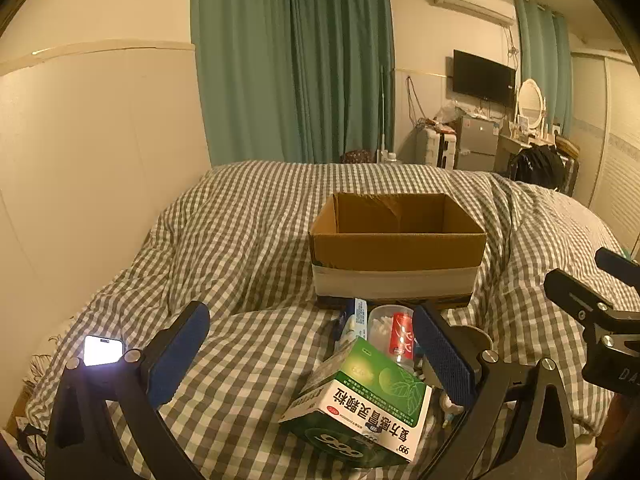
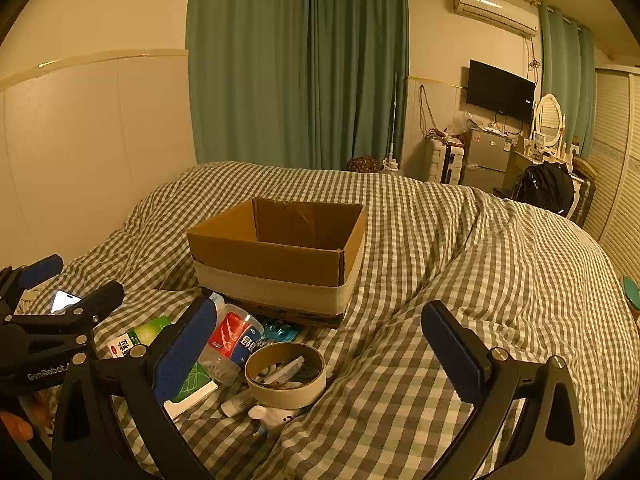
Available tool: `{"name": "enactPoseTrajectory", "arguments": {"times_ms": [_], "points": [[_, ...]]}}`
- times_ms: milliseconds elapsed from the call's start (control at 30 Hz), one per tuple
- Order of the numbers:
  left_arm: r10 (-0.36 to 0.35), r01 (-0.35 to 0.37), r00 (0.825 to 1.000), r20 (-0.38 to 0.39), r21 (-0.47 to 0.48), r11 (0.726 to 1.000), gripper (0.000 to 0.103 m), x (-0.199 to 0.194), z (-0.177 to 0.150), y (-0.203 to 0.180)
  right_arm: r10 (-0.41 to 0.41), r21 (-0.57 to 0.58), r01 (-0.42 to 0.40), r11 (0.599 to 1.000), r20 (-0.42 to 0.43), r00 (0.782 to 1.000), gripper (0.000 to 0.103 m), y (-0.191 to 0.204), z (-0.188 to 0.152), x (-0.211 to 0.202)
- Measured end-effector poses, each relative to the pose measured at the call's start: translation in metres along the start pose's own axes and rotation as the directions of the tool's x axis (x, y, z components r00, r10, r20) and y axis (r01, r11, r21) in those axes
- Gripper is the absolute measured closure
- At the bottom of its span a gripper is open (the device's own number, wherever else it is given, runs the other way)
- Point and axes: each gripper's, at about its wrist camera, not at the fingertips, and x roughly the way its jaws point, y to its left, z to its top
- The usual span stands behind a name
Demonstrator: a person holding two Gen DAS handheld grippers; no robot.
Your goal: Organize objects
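Nearest in the left wrist view, the left tongs (image 1: 310, 354) stand wide apart over the checked bed (image 1: 240, 240), empty. A green medicine box (image 1: 360, 404) lies between them, tilted, beside a clear cup (image 1: 386, 326) holding a red tube. Beyond sits an open carton (image 1: 396, 248). A lit phone (image 1: 102, 350) lies to the left.

From the right wrist view, the right tongs (image 2: 320, 354) are also spread and empty. A tape roll (image 2: 285, 374) rests between them, near the cup (image 2: 234, 340) and carton (image 2: 276, 256).
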Motion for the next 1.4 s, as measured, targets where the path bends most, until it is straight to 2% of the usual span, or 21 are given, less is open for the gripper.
{"name": "enactPoseTrajectory", "arguments": {"times_ms": [1400], "points": [[-0.031, 0.031, 0.999, 0.010, 0.028, 0.999, 0.000, -0.0009, -0.0032, 0.0018, 0.045, -0.026, -0.045, 0.999, -0.012, 0.999, 0.000, 0.0070, -0.0038, 0.0038]]}}
